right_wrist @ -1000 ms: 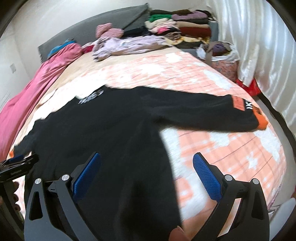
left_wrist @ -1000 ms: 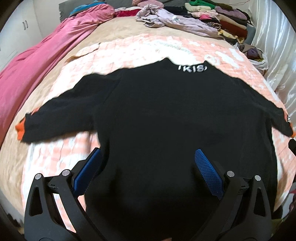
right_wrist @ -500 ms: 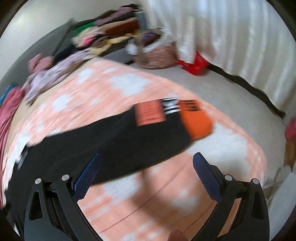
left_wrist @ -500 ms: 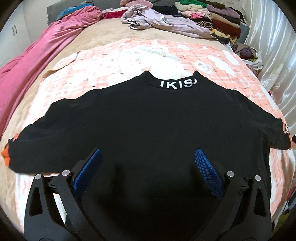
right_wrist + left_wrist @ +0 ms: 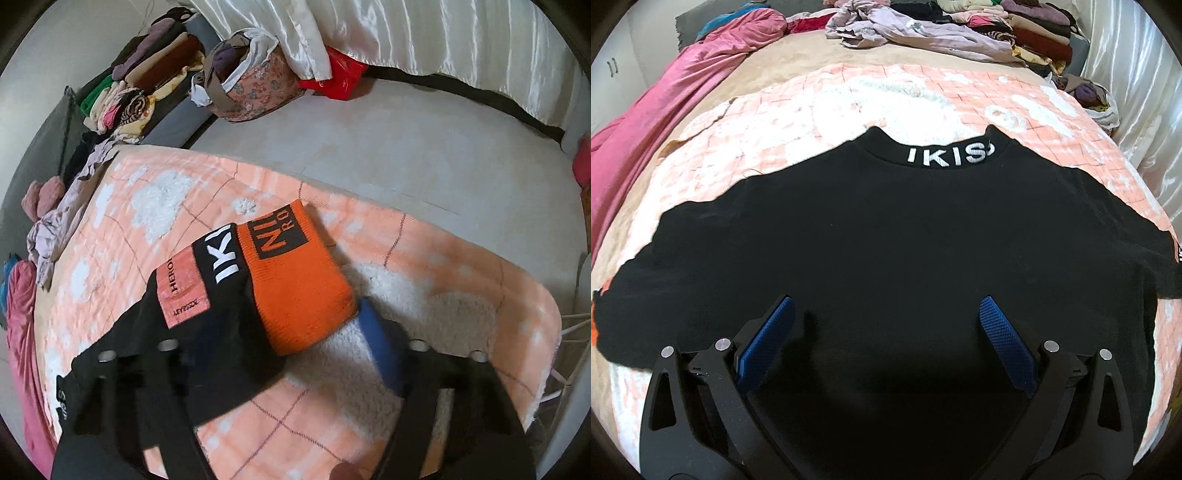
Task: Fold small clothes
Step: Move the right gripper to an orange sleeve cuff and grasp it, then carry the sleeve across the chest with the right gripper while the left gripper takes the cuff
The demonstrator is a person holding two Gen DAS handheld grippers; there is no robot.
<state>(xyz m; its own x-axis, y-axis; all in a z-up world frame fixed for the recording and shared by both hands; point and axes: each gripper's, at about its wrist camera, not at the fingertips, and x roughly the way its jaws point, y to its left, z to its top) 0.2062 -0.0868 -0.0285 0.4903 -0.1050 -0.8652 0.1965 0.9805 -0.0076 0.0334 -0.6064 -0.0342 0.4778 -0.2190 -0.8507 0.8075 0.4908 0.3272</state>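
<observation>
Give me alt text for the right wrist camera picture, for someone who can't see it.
The right gripper, fingers spread open and blurred, reaches around the orange cuff of a black sweater's sleeve, which lies on a peach and white blanket. Behind the bed are stacked folded clothes, a floral bag and a white curtain.

Right gripper [image 5: 291, 328] is motion-blurred, and its left finger is lost against the black sleeve [image 5: 122, 343], so jaw gap and contact with the orange cuff [image 5: 295, 291] are unreadable. In the left wrist view the sweater [image 5: 886, 258] hem is hidden behind the left gripper [image 5: 886, 314] at 6 o'clock. Both sleeve ends are cut off at 3 and 9 o'clock.
</observation>
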